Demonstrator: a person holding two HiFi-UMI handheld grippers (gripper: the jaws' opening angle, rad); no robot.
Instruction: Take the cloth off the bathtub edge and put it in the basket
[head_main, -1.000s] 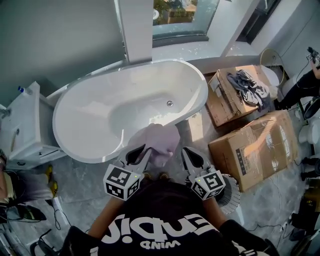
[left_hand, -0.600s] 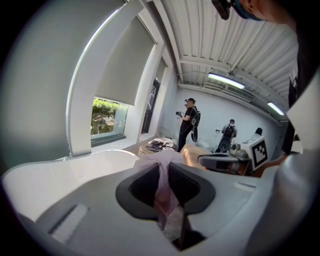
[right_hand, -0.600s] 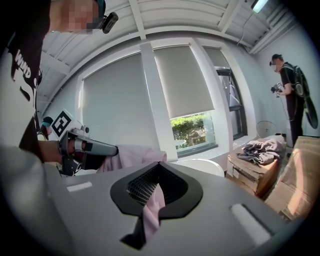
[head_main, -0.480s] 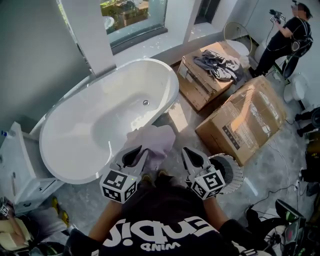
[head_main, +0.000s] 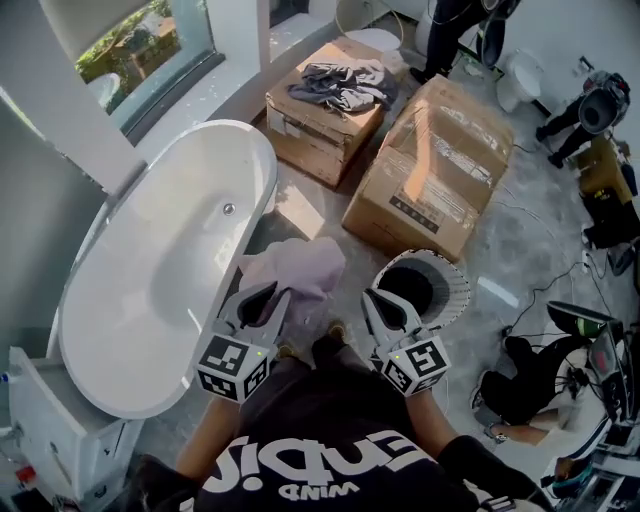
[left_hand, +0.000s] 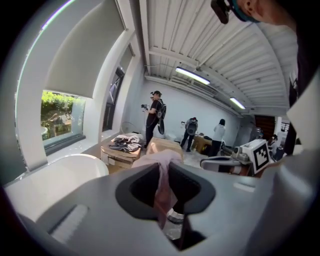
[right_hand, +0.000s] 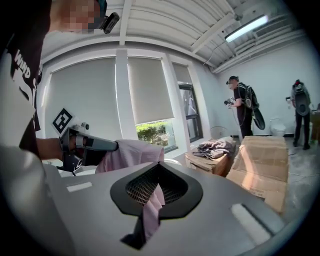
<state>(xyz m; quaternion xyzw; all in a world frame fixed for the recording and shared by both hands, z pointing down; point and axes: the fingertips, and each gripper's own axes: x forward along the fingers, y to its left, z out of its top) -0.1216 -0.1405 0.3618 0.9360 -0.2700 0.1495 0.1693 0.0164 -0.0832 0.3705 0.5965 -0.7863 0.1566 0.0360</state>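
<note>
Two grippers share the load: the left gripper (head_main: 262, 296) has its jaws pressed together on a fold of the pink cloth (head_main: 301, 268), and its own view shows a strip of the fabric pinched in the slot and hanging down. The right gripper (head_main: 378, 300) is likewise clamped on the cloth; its view shows a pink strip caught where the jaws meet, with the rest bunched up toward the left gripper. The cloth hangs in the air between the two tools, clear of the bathtub (head_main: 150, 270) and over the grey floor (head_main: 520, 250). It is not in the basket (head_main: 459, 290). The basket is white and ribbed with a dark inside, standing on the floor just beside the right gripper, right of the cloth. The white bathtub lies to the left, its near rim close to the left gripper. Beyond the basket sits a large cardboard box (head_main: 430, 170), and a second box (head_main: 300, 135) behind it carries a heap of grey clothes (head_main: 340, 84). A window (head_main: 140, 45) sits above the tub's far end. Several people stand well apart at the back of the room.
</note>
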